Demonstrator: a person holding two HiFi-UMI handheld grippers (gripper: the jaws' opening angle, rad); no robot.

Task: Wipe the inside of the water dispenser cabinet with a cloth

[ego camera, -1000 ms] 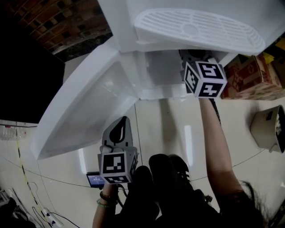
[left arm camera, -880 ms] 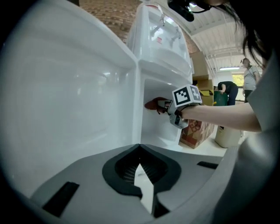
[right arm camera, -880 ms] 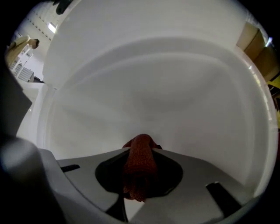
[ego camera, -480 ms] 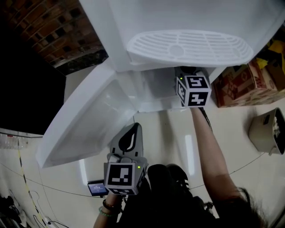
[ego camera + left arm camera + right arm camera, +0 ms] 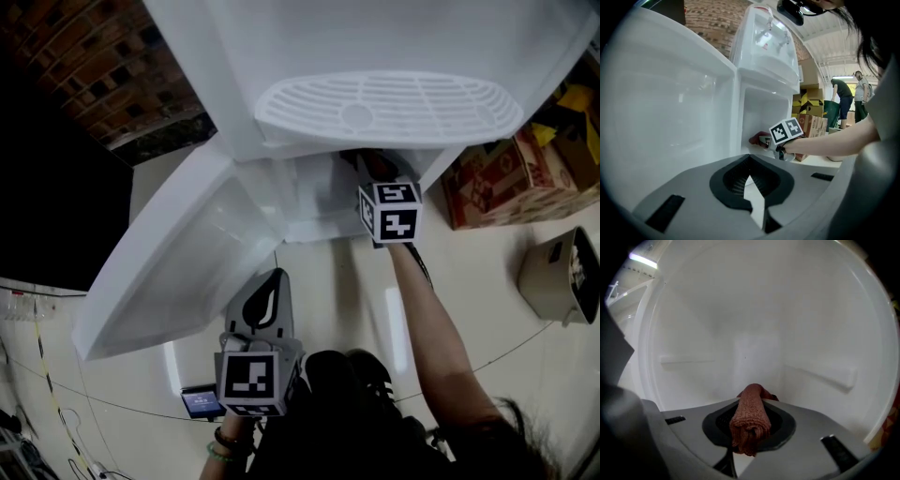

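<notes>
A brick wall [image 5: 84,56] is seen at the left. The pale floor [image 5: 506,281] is shiny, and light is mirrored in it. Cardboard boxes [image 5: 487,183] are set at the right.

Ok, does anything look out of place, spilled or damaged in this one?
Nothing stands out. The right gripper has its jaws shut on the reddish cloth inside the white cabinet, whose door stands open. The left gripper hangs outside, jaws together and empty. No spill or damage shows.
</notes>
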